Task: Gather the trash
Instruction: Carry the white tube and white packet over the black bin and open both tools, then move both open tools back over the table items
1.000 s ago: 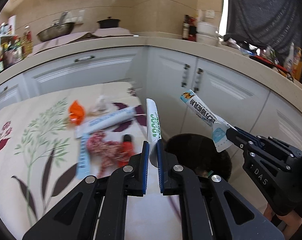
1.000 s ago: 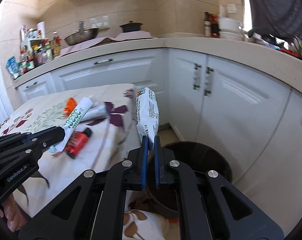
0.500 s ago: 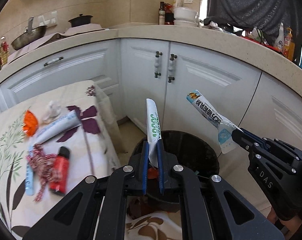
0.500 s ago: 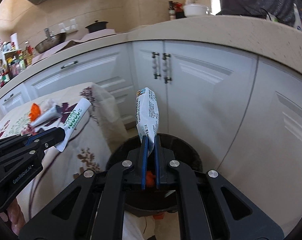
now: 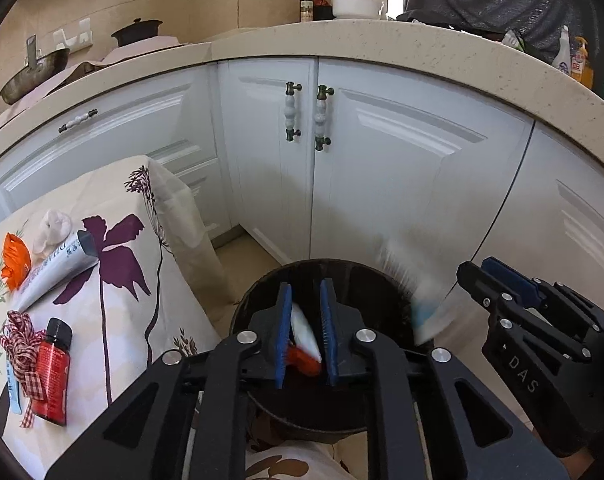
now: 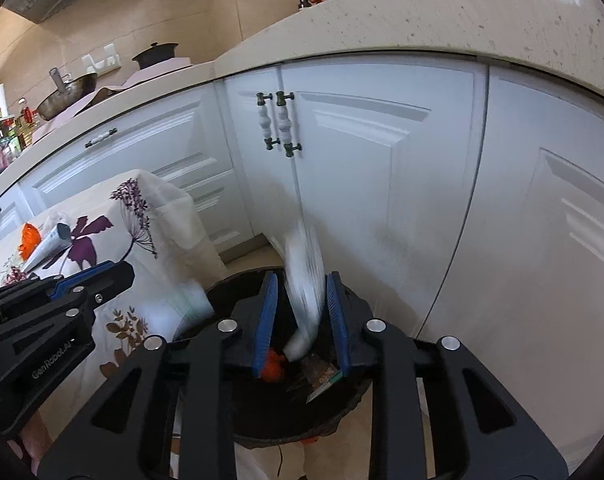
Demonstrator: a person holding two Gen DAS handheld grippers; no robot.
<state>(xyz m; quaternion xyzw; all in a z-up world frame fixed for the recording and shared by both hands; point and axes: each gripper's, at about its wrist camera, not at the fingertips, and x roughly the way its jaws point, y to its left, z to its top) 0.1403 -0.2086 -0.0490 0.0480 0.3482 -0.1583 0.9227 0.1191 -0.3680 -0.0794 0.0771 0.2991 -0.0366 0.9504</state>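
Observation:
Both grippers hang over a black trash bin (image 5: pixel 358 276) on the floor by the white cabinets. My left gripper (image 5: pixel 306 334) is open; a white tube (image 5: pixel 304 332) drops between its jaws into the bin. My right gripper (image 6: pixel 302 312) is open; a white wrapper (image 6: pixel 306 276), blurred by motion, falls between its jaws toward the bin (image 6: pixel 237 280). The wrapper also shows blurred in the left wrist view (image 5: pixel 414 296) beside the right gripper (image 5: pixel 482 276). The falling tube shows blurred in the right wrist view (image 6: pixel 189 304).
A table with a floral cloth (image 5: pixel 121 280) stands left of the bin. On it lie a grey-white tube (image 5: pixel 53 268), an orange wrapper (image 5: pixel 15 260), a crumpled tissue (image 5: pixel 53 224), a red bottle (image 5: pixel 53 364) and a checked ribbon (image 5: pixel 19 344). White cabinets (image 5: pixel 382 160) stand behind.
Both grippers moved from the table to above the bin, then opened. The tube and the wrapper left the jaws and are falling into the bin.

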